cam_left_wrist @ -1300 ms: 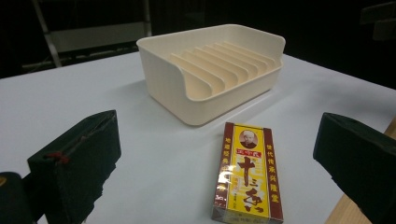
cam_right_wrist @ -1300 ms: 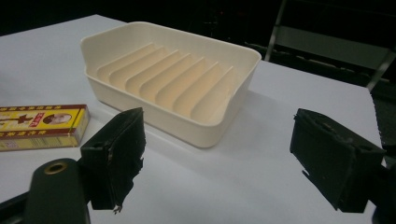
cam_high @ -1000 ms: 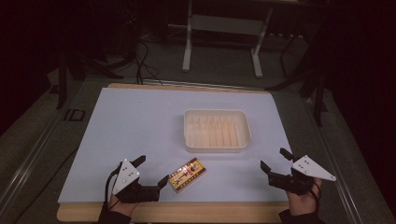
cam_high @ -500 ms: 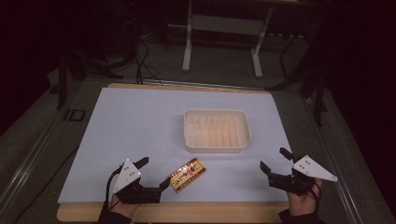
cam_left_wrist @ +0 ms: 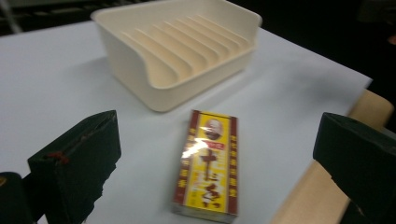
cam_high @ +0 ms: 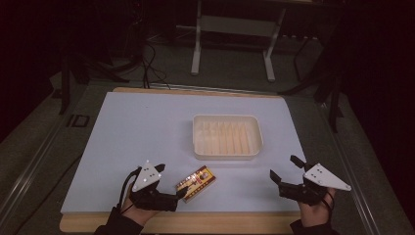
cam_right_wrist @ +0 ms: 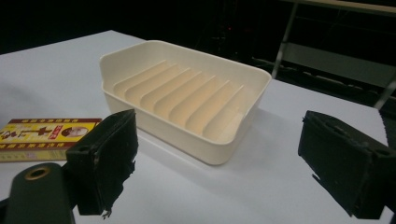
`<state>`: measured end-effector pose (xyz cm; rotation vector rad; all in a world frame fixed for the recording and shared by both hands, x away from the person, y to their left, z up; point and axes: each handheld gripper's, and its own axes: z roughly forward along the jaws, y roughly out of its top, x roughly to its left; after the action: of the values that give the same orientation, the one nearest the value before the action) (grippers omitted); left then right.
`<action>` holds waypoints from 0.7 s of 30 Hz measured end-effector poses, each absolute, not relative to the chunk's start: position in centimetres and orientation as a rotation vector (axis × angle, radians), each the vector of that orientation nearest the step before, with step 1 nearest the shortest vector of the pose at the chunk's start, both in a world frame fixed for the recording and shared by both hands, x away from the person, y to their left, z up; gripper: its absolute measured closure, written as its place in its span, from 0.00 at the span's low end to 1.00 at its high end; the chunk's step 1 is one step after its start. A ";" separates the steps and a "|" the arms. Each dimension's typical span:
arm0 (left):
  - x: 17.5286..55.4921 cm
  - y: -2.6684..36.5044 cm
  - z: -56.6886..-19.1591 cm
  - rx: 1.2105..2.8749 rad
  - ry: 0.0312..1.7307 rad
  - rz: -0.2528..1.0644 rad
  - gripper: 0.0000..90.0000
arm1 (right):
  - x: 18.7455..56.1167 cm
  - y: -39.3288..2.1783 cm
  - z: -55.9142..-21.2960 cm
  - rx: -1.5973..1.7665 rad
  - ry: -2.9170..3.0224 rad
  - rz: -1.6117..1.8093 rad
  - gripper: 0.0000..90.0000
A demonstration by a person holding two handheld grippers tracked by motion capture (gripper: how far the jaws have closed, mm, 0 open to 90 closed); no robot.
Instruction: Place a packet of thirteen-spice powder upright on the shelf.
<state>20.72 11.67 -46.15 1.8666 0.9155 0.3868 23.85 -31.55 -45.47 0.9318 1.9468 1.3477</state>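
A small yellow and red box (cam_high: 196,183) (cam_left_wrist: 208,170) lies flat on the white table cover, near the front edge. My left gripper (cam_high: 170,182) (cam_left_wrist: 218,120) is open, and its jaws stand on either side of the box's near end without touching it. An empty cream tray (cam_high: 227,154) (cam_left_wrist: 140,70) (cam_right_wrist: 219,154) with a ribbed floor sits just beyond the box. At the front right, my right gripper (cam_high: 284,167) (cam_right_wrist: 219,122) is open and empty, pointing at the tray. In the right gripper view the box (cam_right_wrist: 42,135) lies left of the tray.
The white cover (cam_high: 137,132) overlies a wooden table whose edge (cam_high: 205,226) shows along the front. Behind the table are a metal stand's legs (cam_high: 196,54) and cables on a dark floor.
My left gripper has slid a little to the right, toward the box, so its jaws now flank it. The right gripper, box and tray have not moved.
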 end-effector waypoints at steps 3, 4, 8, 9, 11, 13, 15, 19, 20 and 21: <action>21.1 11.2 -46.0 1.891 0.902 0.360 0.02 | 23.9 -31.4 -45.5 0.933 1.958 1.349 0.13; 21.2 11.0 -46.0 1.899 0.898 0.357 0.02 | 23.9 -31.4 -45.6 0.932 1.961 1.345 0.13; 21.6 10.3 -45.8 1.915 0.880 0.374 0.02 | 23.9 -31.3 -45.7 0.923 1.969 1.350 0.13; 21.7 10.1 -45.7 1.918 0.871 0.366 0.02 | 23.9 -31.3 -45.7 0.924 1.971 1.353 0.13; 21.9 9.5 -45.7 1.933 0.856 0.363 0.02 | 23.9 -31.3 -45.7 0.928 1.975 1.354 0.13; 22.1 9.0 -45.9 1.948 0.840 0.368 0.02 | 23.9 -31.3 -45.7 0.928 1.979 1.355 0.13; 22.4 8.4 -46.3 1.967 0.825 0.353 0.02 | 23.9 -31.3 -45.8 0.933 1.983 1.357 0.13; 23.0 7.6 -47.0 1.992 0.817 0.337 0.02 | 24.0 -31.2 -45.9 0.931 1.996 1.362 0.13; 23.1 7.4 -47.3 2.006 0.813 0.343 0.02 | 24.0 -31.2 -45.9 0.930 1.997 1.362 0.13; 23.2 7.2 -47.5 2.016 0.814 0.341 0.02 | 24.0 -31.2 -45.9 0.928 1.999 1.362 0.13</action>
<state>23.20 7.19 -47.48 2.0158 0.8144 0.3411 23.97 -31.19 -45.89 0.9275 1.9990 1.3619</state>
